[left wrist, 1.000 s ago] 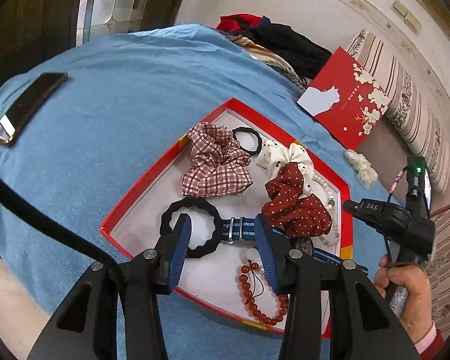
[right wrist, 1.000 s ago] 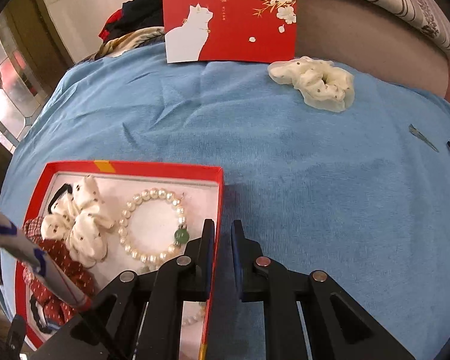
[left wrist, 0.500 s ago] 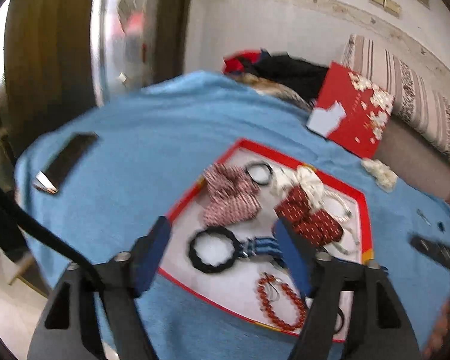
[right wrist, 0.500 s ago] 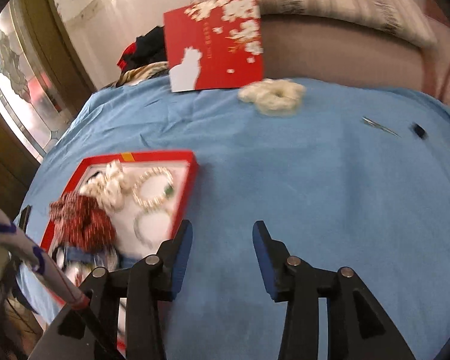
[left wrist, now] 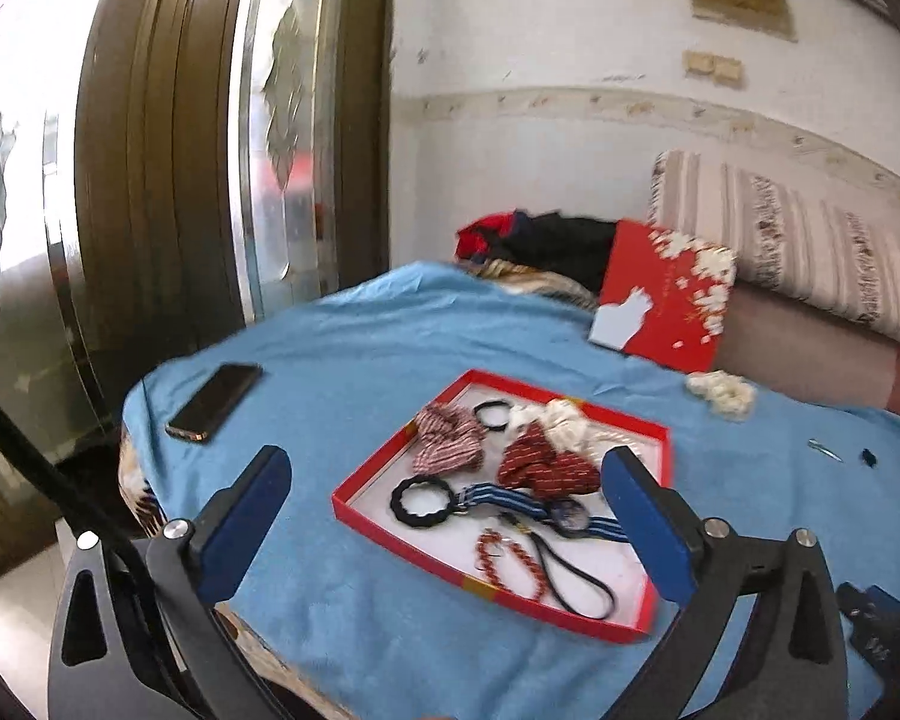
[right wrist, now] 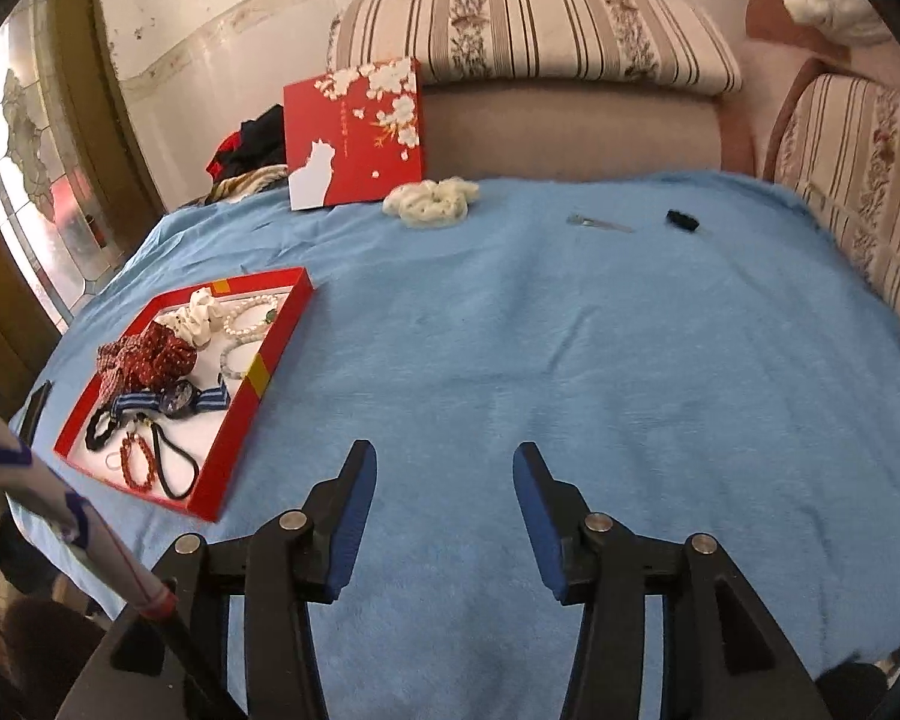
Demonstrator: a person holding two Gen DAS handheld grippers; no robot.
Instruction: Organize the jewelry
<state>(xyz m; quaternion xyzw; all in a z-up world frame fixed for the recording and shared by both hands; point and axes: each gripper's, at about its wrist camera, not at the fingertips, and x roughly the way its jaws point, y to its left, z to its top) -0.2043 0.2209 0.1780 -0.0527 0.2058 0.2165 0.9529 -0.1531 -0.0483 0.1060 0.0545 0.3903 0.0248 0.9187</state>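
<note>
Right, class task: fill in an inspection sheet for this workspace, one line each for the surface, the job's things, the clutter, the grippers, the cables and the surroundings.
Surface: blue fleece blanket, wrinkled.
Job's things: shallow red cardboard tray holding fabric scrunchies, a white pearl bracelet, a red bead bracelet and a blue striped watch; a cream scrunchie, a thin metal hair clip and a small black clip lie outside the tray.
Clutter: black phone; red floral box lid leaning upright.
Grippers: left gripper and right gripper both open, holding nothing.
Cables: black cable beside the left gripper.
Surroundings: striped sofa cushions, glass door, heap of clothes.
</note>
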